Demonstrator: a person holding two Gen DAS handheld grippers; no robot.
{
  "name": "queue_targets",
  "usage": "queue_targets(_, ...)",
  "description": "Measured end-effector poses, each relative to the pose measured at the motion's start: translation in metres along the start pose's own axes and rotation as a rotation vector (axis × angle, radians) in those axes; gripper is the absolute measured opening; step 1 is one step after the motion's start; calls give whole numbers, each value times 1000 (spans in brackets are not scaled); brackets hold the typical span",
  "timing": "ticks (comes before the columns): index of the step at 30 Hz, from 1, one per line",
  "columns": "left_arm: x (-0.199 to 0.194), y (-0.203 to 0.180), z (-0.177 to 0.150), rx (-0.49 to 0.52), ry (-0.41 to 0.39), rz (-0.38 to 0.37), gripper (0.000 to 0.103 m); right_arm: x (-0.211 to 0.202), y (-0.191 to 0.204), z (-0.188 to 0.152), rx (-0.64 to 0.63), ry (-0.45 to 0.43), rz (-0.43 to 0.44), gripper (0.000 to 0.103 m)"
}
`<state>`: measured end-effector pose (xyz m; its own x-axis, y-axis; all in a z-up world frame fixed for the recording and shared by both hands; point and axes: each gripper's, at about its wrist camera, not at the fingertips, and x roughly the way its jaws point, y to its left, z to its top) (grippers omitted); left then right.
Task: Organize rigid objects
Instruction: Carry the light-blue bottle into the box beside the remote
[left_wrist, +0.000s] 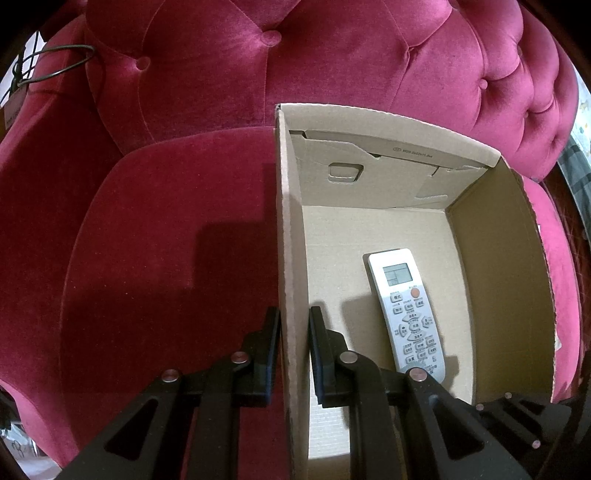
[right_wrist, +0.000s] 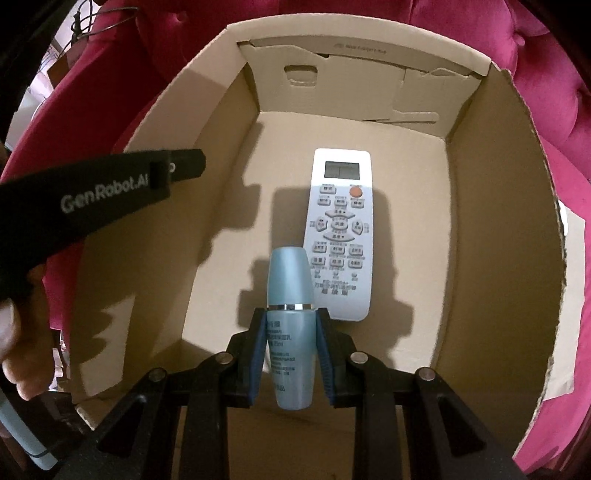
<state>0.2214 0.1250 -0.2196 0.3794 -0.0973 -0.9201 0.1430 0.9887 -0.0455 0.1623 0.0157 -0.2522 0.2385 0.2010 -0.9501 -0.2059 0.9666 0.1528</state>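
Right gripper (right_wrist: 290, 354) clamps a pale-blue, silver-banded bottle (right_wrist: 290, 325).

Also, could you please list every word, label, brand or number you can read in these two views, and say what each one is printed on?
"GenRobot.AI": white lettering on the side of the left gripper.
Remote control: button labels and the line under the keypad are too small to read; its display shows no legible digits.
Blue bottle, held in the right gripper: printed text, blurred.
Cardboard box: a small logo and code on the far flap, too blurred to quote.

Pale blue bottle (right_wrist: 291, 328) (silver collar) above cardboard box (right_wrist: 491, 221), white remote (right_wrist: 338, 236) flat inside
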Motion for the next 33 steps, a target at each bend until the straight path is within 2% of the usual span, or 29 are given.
queue_targets(9, 0, 1, 0, 1, 0, 2, 17, 2, 2, 2, -16, -4, -2, 28)
queue_targets(24, 0, 1, 2, 0, 2, 4, 17, -18, -1, -5, -21, -35, -26, 29)
queue_targets(33, 1, 0, 1, 1, 1, 7, 16, -38, -5, -3, -27, -72, -35, 34)
